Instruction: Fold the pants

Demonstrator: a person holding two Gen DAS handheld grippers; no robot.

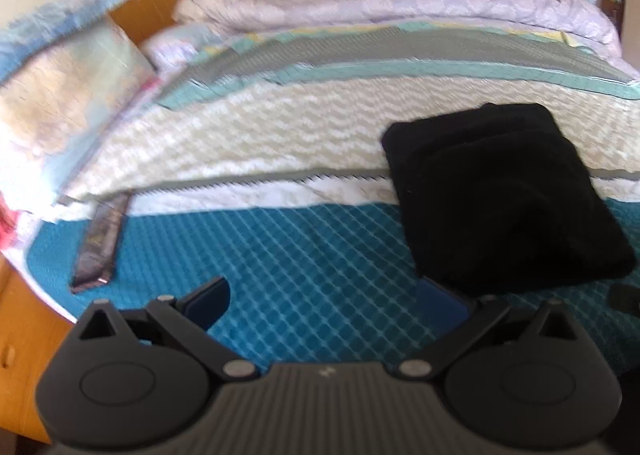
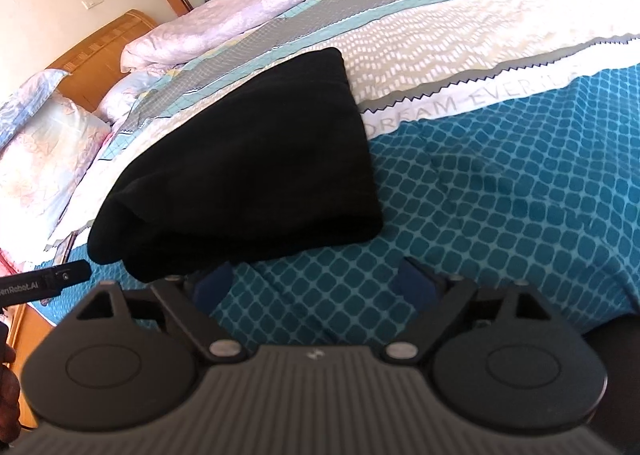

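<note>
1. Black pants (image 2: pixel 248 159) lie folded in a compact bundle on bedspread (image 2: pixel 500 195), across teal and cream bands.
2. R gripper (image 2: pixel 314 287) spread wide, empty, just beside bundle's near edge.
3. L gripper (image 1: pixel 326 301) released too; its rt finger looks close to the pants, contact unclear.
</note>
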